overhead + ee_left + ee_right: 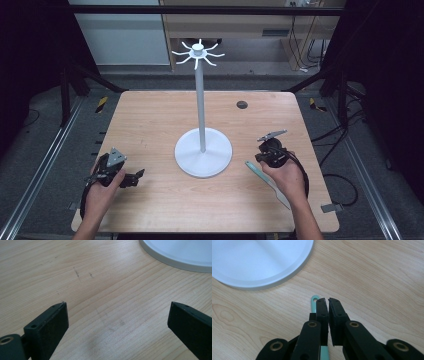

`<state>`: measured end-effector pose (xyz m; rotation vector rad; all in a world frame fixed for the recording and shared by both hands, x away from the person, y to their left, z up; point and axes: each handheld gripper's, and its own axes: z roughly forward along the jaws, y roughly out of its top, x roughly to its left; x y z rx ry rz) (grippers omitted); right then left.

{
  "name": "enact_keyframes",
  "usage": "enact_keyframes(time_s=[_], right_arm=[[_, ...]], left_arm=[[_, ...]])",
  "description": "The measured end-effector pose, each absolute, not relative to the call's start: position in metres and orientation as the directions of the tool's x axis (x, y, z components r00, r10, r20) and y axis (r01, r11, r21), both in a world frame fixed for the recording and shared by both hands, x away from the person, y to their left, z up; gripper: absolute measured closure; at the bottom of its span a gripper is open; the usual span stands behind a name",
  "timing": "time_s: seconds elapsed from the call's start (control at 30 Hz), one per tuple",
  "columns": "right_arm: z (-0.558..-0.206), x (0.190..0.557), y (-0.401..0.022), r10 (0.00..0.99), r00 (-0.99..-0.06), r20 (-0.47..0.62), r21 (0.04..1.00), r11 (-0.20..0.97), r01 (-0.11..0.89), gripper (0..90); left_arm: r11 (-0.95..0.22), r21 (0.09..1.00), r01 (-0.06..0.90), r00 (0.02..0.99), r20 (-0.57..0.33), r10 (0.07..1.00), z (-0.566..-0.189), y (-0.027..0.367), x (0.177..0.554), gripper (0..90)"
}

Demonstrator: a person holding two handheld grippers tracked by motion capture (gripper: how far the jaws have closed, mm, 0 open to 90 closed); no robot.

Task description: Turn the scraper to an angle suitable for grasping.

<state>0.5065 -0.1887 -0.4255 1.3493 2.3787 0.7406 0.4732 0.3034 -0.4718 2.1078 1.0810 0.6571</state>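
White hook stand point(202, 150), teal utensil point(265, 181)

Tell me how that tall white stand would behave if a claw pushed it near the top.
The stand would probably tip rather than slide: its pole is tall and thin, so a high push has much leverage. Its wide round base should resist a light nudge. The hooks on top look thin, perhaps fragile.

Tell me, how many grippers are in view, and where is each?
2. The left gripper, open, is near the table's front left. The right gripper, shut, is right of the white stand, above a teal utensil.
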Motion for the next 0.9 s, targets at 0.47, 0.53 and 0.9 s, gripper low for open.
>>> enact_keyframes(time_s=[0.47,0.53,0.9], right_arm=[[-0.423,0.512,-0.185,0.844,-0.535,-0.038,0.53,0.471,0.705,69.9],[-0.423,0.512,-0.183,0.839,-0.543,-0.032,0.521,0.477,0.708,67.0],[-0.429,0.518,-0.177,0.832,-0.555,-0.027,0.483,0.497,0.721,58.0]], left_arm=[[-0.431,0.758,0.49,0.535,0.128,0.835,-0.471,0.302,0.473,3.0],[-0.434,0.756,0.49,0.537,0.131,0.833,-0.471,0.302,0.472,3.0],[-0.434,0.755,0.491,0.538,0.129,0.833,-0.471,0.302,0.472,3.0]])
